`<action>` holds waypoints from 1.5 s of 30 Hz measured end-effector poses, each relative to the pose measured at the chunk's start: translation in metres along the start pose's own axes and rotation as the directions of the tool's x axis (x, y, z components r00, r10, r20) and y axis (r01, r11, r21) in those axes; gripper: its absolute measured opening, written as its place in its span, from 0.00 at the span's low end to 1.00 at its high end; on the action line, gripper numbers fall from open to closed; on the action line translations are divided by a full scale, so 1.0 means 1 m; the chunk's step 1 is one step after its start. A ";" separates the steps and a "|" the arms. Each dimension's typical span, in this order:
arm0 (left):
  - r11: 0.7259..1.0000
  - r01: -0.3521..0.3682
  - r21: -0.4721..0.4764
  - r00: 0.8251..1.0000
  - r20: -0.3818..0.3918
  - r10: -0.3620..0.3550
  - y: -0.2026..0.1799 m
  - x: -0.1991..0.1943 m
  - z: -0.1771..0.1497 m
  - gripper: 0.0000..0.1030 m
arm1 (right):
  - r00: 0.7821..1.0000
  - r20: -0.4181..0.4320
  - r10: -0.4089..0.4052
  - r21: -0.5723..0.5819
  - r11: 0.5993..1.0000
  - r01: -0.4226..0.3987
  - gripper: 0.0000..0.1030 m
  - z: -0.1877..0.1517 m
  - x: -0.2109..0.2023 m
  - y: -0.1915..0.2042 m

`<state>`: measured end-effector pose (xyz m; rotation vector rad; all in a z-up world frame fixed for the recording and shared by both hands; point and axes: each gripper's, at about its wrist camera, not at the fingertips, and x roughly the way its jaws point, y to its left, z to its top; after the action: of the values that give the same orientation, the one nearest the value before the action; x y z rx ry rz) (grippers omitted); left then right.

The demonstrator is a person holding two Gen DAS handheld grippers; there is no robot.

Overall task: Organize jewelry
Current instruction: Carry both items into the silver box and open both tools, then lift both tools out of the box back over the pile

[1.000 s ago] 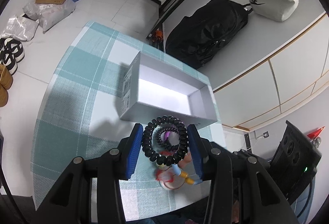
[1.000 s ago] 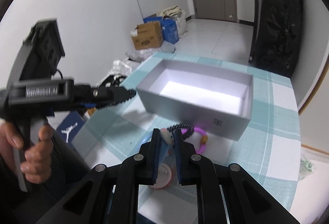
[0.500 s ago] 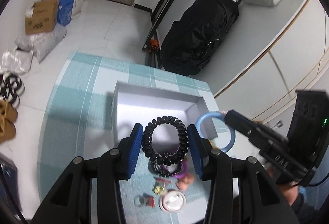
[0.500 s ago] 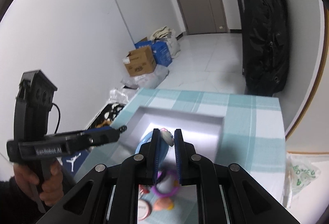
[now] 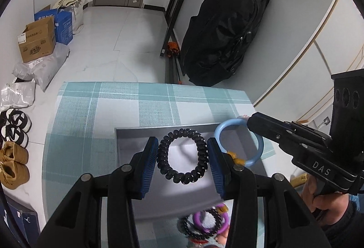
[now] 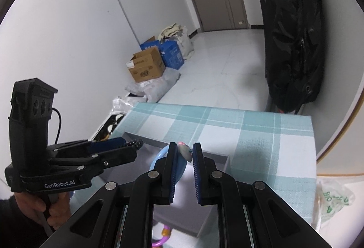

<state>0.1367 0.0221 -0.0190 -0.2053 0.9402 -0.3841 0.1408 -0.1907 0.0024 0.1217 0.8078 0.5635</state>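
Observation:
My left gripper (image 5: 182, 149) is shut on a black spiral hair tie (image 5: 164, 160), held upright between its blue pads above the open grey box (image 5: 136, 130). My right gripper (image 6: 183, 150) is shut on a light blue ring (image 6: 159, 159) with a small grey and pink charm (image 6: 186, 151), also over the box (image 6: 218, 156). In the left wrist view the right gripper (image 5: 250, 121) comes in from the right with the blue ring (image 5: 259, 150) hanging beside my right pad. The left gripper (image 6: 137, 144) shows at the left of the right wrist view. Both are hand-held.
A purple ring and another black spiral tie (image 5: 208, 223) lie on the teal plaid cloth (image 5: 95, 111) in front of the box. A black bag (image 5: 225, 38) hangs at the wall. Cardboard boxes (image 5: 37, 42) and shoes (image 5: 13, 127) lie on the floor at left.
Both grippers have moved forward from the loose jewelry to above the box, each keeping its piece. The left gripper has rolled, and the right gripper has come into its view.

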 end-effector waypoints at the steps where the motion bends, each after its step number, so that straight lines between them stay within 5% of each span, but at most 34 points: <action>1: 1.000 0.002 0.000 1.000 -0.006 -0.002 0.001 0.002 0.001 0.37 | 1.000 -0.007 0.000 -0.002 1.000 0.000 0.12 0.000 0.003 -0.001; 16: 0.998 0.044 -0.037 0.998 -0.048 -0.046 0.004 0.022 0.009 0.38 | 0.998 -0.054 0.025 -0.021 0.999 -0.026 0.12 -0.003 0.022 -0.002; 22: 0.995 0.056 -0.078 0.997 -0.051 -0.060 0.010 0.023 0.011 0.54 | 0.998 -0.040 0.045 -0.052 0.997 -0.047 0.15 -0.004 0.022 0.003; 24: 0.990 0.074 -0.119 0.996 -0.045 -0.080 0.015 0.022 0.011 0.59 | 0.998 -0.030 0.049 -0.064 0.997 -0.051 0.38 -0.004 0.020 0.006; 26: 0.984 0.088 -0.153 0.995 -0.025 -0.093 0.020 0.016 0.011 0.64 | 0.999 -0.002 0.052 -0.072 0.996 -0.052 0.48 -0.004 0.014 0.007; 45: 0.995 -0.093 -0.034 0.991 0.098 0.096 -0.007 -0.042 -0.019 0.69 | 0.993 0.113 0.030 -0.036 0.999 -0.026 0.82 -0.029 -0.042 0.024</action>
<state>0.0972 0.0329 0.0034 -0.2043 0.8544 -0.2702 0.0867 -0.1950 0.0174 0.1319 0.6864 0.5914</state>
